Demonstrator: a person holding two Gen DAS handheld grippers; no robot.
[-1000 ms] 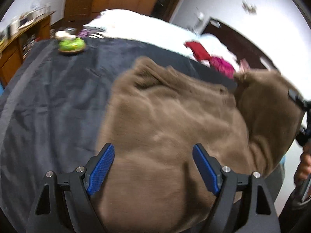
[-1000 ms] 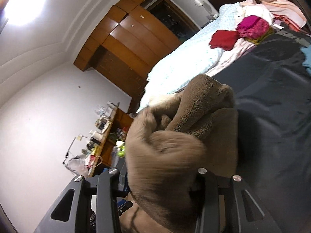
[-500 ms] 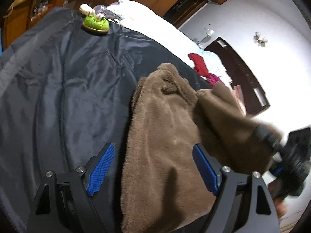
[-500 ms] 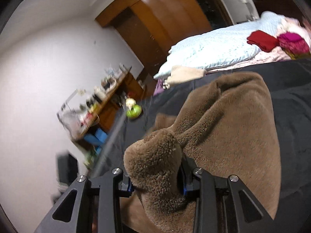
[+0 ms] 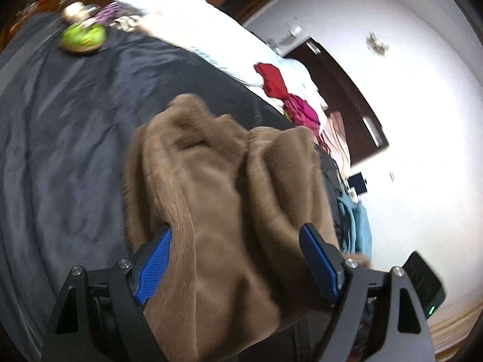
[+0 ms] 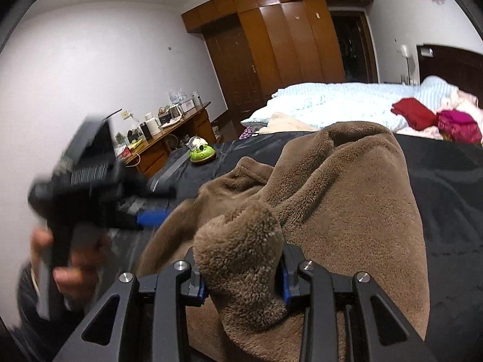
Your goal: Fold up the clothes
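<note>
Garment: a brown fleece garment (image 6: 347, 199) lay bunched on the dark bedspread (image 5: 60, 138), filling the centre of both views toward 6 o'clock.
Right gripper: the right gripper (image 6: 241, 283) was clamped on a thick fold of the fleece at 6 o'clock, its blue pads pressed into the pile on both sides.
Left gripper: the left gripper (image 5: 238, 265) had its jaws wide apart, with fleece lying between the blue pads but not pinched; in the right wrist view it showed blurred at 9 o'clock, held by a hand (image 6: 69, 259).
Bed: a pale blue quilt (image 6: 338, 102) lay at 12 o'clock beyond the bedspread, with a red garment (image 6: 413, 116) and a magenta garment (image 6: 459, 126) at 2 o'clock.
Green toy: a green toy (image 6: 201, 150) sat on the bedspread at 10 o'clock.
Room: a wooden wardrobe (image 6: 286, 39) at 12 o'clock, a cluttered desk (image 6: 169, 132) at 10 o'clock.
</note>
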